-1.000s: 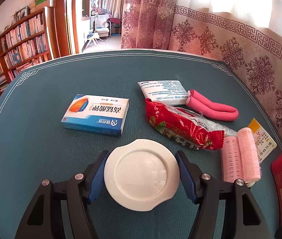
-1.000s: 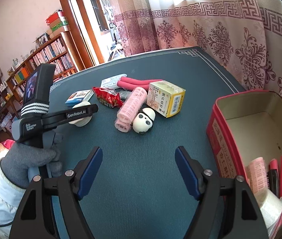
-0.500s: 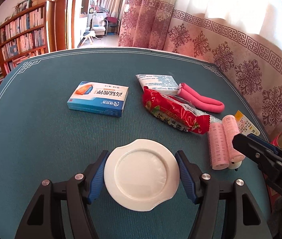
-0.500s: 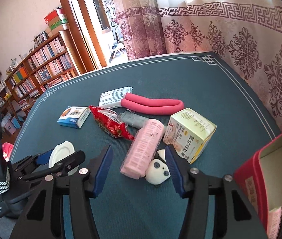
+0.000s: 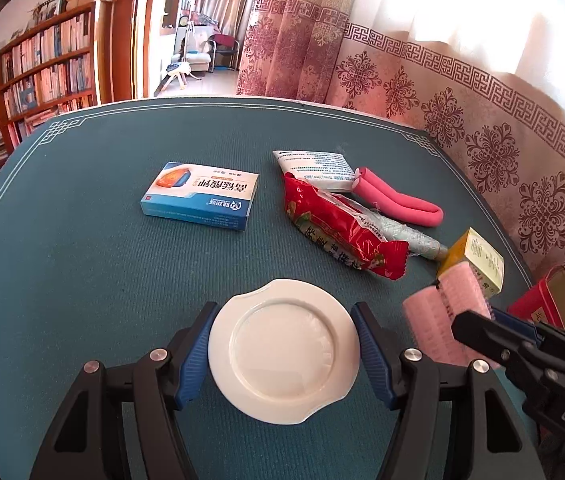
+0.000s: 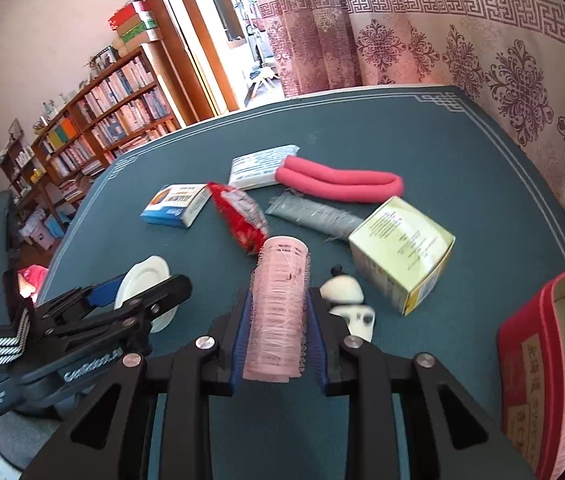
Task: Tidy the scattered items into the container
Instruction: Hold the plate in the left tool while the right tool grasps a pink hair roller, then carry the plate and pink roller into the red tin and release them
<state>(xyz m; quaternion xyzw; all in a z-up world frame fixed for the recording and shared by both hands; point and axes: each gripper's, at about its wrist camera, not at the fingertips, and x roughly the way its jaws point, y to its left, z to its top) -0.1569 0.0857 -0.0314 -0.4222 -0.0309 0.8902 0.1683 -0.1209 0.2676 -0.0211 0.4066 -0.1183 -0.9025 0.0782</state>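
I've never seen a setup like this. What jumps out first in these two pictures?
Two hand-held claws over a teal table. The left gripper is clamped on a small white plate, near the front edge. Beside it, the right gripper is closing its jaws around a pink hair roller, next to a little panda figure. Behind them lies a bright scatter: a red snack packet, a blue box, and at the far right a red container.

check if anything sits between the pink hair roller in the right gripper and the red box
The right gripper is closing on the pink hair roller. The panda toy and yellow carton lie toward the red box.
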